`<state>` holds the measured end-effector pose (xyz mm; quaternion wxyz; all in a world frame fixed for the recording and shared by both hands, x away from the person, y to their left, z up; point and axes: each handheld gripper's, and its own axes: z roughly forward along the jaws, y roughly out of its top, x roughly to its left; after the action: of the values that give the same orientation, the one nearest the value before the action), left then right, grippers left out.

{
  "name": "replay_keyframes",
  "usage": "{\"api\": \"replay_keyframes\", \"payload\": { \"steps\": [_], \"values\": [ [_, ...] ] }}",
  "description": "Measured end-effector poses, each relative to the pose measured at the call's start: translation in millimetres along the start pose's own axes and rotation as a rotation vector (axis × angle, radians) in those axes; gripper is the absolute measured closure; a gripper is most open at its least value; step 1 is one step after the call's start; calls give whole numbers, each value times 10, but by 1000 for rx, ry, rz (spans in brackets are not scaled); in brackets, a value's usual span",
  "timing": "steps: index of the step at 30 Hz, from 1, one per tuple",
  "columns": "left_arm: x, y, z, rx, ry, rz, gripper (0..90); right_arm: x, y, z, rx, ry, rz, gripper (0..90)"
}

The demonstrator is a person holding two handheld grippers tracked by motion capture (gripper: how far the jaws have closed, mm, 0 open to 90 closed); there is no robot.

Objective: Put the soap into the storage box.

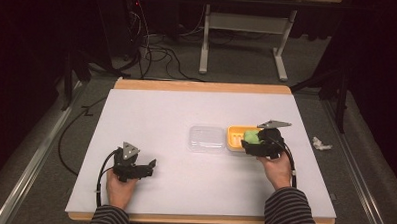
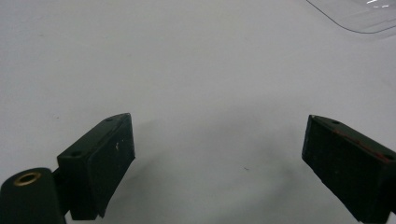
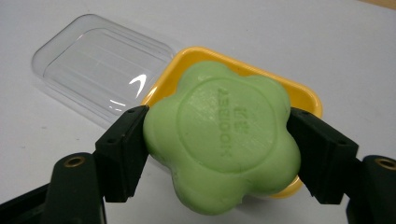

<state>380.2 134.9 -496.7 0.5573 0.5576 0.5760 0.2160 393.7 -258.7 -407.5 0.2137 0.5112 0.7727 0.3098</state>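
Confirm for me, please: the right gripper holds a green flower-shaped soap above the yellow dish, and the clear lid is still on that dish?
Not quite. The clear lid lies on the table beside the yellow dish, as the right gripper view shows. The right gripper does hold the green flower-shaped soap above it.

Green flower-shaped soap (image 3: pixel 222 142) (embossed lettering on top) held above the yellow dish (image 3: pixel 306 95).

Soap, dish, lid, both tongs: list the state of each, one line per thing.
Soap: green, flower-shaped, clamped between the right jaws over the dish.
Dish: yellow, uncovered, on the table.
Lid: clear, off, lying beside the dish.
Right tongs: shut on the soap.
Left tongs: open, holding nothing.
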Motion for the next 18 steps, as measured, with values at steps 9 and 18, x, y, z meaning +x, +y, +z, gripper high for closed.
{"api": "replay_keyframes", "payload": {
  "steps": [9,18],
  "values": [
    [-1,0,3,1,-1,-3,100,-36,66,166,21,-10,21,268],
    [1,2,5,4,0,-6,101,-86,116,301,43,-26,31,267]
  ]
}}
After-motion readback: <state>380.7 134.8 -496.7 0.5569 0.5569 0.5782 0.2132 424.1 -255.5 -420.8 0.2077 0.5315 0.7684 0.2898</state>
